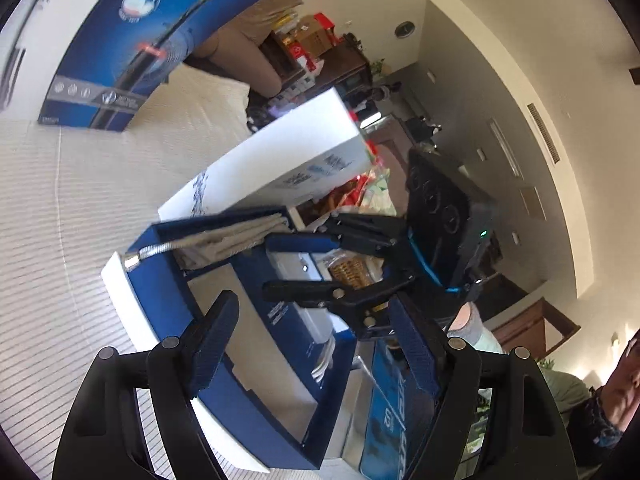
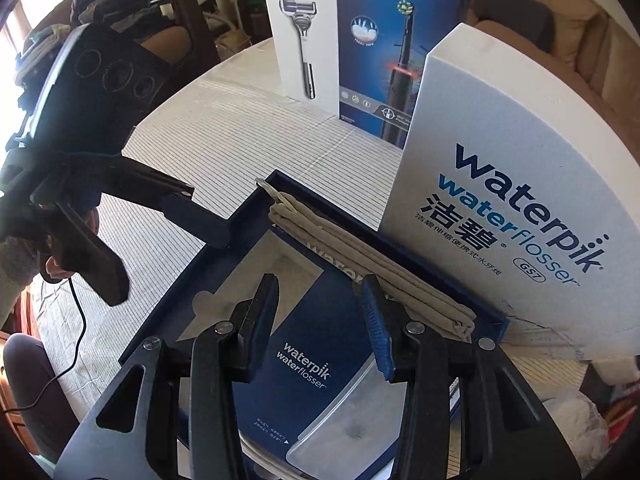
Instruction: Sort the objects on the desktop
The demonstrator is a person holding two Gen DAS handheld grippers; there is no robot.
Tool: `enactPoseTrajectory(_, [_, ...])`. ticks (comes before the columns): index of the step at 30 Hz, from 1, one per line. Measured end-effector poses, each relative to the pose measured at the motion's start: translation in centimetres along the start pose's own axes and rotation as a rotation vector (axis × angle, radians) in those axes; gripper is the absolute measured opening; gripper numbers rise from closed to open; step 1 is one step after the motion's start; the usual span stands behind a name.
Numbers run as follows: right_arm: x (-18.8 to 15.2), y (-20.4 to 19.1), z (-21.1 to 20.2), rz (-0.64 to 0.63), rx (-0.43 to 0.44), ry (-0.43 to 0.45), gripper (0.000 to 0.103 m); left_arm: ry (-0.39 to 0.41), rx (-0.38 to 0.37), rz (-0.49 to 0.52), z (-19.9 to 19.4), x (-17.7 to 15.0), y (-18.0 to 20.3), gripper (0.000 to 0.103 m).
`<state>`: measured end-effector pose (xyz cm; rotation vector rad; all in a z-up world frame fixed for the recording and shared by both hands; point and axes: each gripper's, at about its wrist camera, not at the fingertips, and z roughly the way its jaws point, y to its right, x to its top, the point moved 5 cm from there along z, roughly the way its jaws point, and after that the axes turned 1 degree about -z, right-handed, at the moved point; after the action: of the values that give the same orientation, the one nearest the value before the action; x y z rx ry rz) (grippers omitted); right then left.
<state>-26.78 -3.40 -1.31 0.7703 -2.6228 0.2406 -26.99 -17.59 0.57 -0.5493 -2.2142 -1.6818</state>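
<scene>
Right gripper (image 2: 320,320) released, fingers apart, empty, over the open blue tray (image 2: 160,304). Inside: Waterpik booklet (image 2: 316,384), folded beige cloth (image 2: 372,264) along the tray's far wall. Left gripper (image 1: 316,344) also spread, holding nothing, at the tray's other side. White Waterpik lid (image 2: 500,208) upright against the tray. Oral-B box (image 2: 380,52) and Gillette box (image 2: 304,32) stand at the table's (image 2: 224,136) far edge.

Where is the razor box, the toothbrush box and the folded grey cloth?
Gillette razor box (image 2: 302,36): right wrist view, on its white front.
Oral-B toothbrush box (image 2: 376,56): right wrist view, on its blue front.
Folded grey cloth (image 2: 360,256): right wrist view, mid-fold, inside the open blue box.
</scene>
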Motion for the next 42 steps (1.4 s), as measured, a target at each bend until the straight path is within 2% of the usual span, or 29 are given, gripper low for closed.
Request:
enactPoseTrajectory(1, [0.0, -0.1, 0.0, -0.002, 0.0, 0.0, 0.04, 0.043, 0.002, 0.009, -1.2, 0.7, 0.3, 0.082])
enactPoseTrajectory(3, [-0.1, -0.4, 0.1, -0.012, -0.005, -0.002, 0.04, 0.118, 0.074, 0.025, -3.5, 2.3, -0.2, 0.084])
enactPoseTrajectory(5, [-0.2, -0.7, 0.2, -0.019, -0.004, -0.004, 0.041, 0.131, 0.111, -0.003, -4.5, 3.6, -1.7, 0.084])
enactPoseTrajectory(8, [-0.1, -1.2, 0.6, -0.029, -0.005, -0.006, 0.041, 0.074, 0.136, -0.015, -3.3, 4.6, -3.4, 0.084])
enactPoseTrajectory(11, [-0.3, -1.5, 0.9, -0.032, 0.002, -0.005, 0.041, 0.01, 0.104, -0.003, -0.7, 4.5, -4.2, 0.084])
enactPoseTrajectory(13, [-0.3, -1.7, 1.2, -0.039, -0.004, -0.008, 0.041, -0.014, 0.056, -0.017, 0.6, 4.1, -4.7, 0.085])
enactPoseTrajectory(18, [-0.4, -1.6, 1.6, -0.033, -0.002, -0.009, 0.041, 0.014, 0.0, -0.06, 0.6, 2.9, -6.5, 0.085])
enactPoseTrajectory(23, [-0.1, -0.9, 1.2, -0.011, -0.004, 0.014, 0.041, 0.021, -0.04, -0.06, -0.2, 1.9, -5.5, 0.087])
enactPoseTrajectory(27, [0.3, -0.6, 1.2, 0.005, 0.001, 0.028, 0.041, -0.034, -0.011, -0.048, 0.3, 0.4, -4.4, 0.087])
enactPoseTrajectory(35, [0.4, -0.7, 1.3, 0.009, 0.014, 0.034, 0.042, -0.064, 0.0, -0.039, -0.2, -1.1, -2.7, 0.087])
enactPoseTrajectory(42, [0.3, -1.1, 0.9, 0.006, 0.031, 0.042, 0.042, -0.112, 0.076, 0.001, 0.3, -1.4, -1.6, 0.087])
